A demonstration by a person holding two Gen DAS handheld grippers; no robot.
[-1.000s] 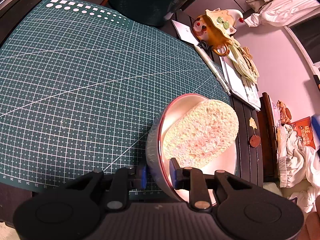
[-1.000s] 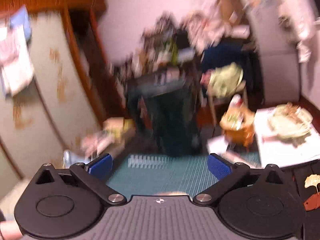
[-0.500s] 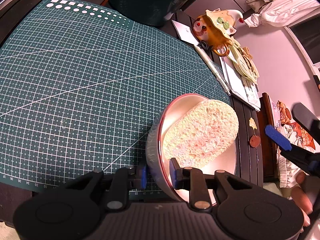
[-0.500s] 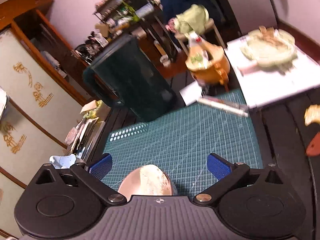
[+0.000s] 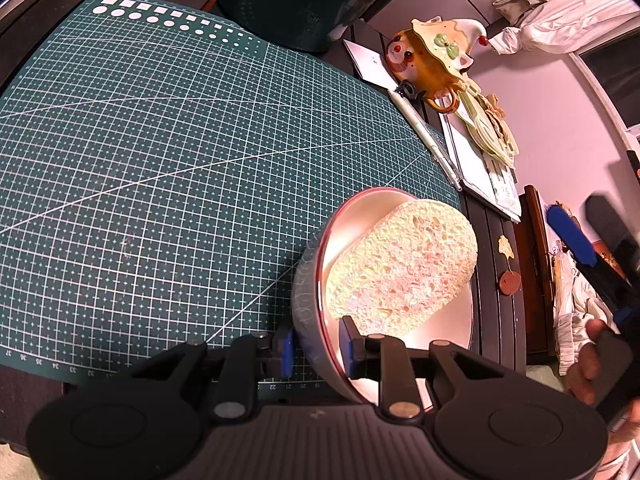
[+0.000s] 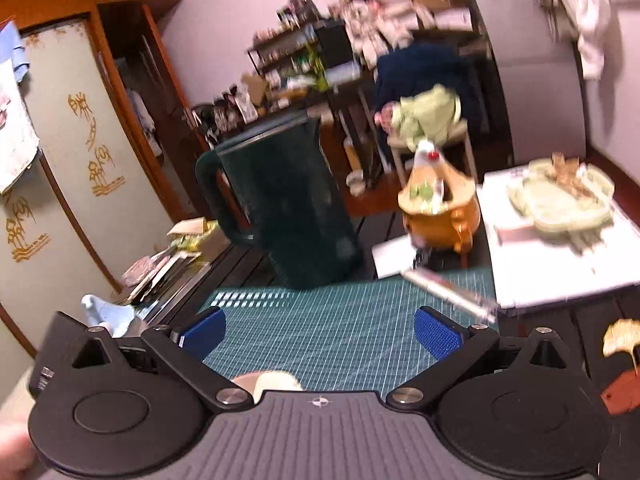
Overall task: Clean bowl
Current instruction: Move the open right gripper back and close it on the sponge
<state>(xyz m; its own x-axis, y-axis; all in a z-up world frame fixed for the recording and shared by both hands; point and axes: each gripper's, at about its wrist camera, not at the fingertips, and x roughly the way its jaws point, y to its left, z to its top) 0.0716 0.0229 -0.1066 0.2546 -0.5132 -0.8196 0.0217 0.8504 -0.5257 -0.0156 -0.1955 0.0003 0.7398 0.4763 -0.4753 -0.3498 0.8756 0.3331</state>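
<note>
The left wrist camera sits just behind its gripper (image 5: 316,350) and looks steeply down, close over the green mat (image 5: 160,168) and the bowl (image 5: 308,300), with the sponge (image 5: 400,268) filling the near centre. The right wrist camera rides behind the right gripper (image 6: 320,334) and faces more level, across the mat (image 6: 340,320) toward the dark jug (image 6: 288,204) and the room beyond, slightly blurred. Both views share the mat, the jug (image 5: 288,4), the orange pot (image 5: 428,60) (image 6: 440,216) and the bowl's edge (image 6: 244,382); the left view also catches the right gripper (image 5: 572,240) at its right margin.
</note>
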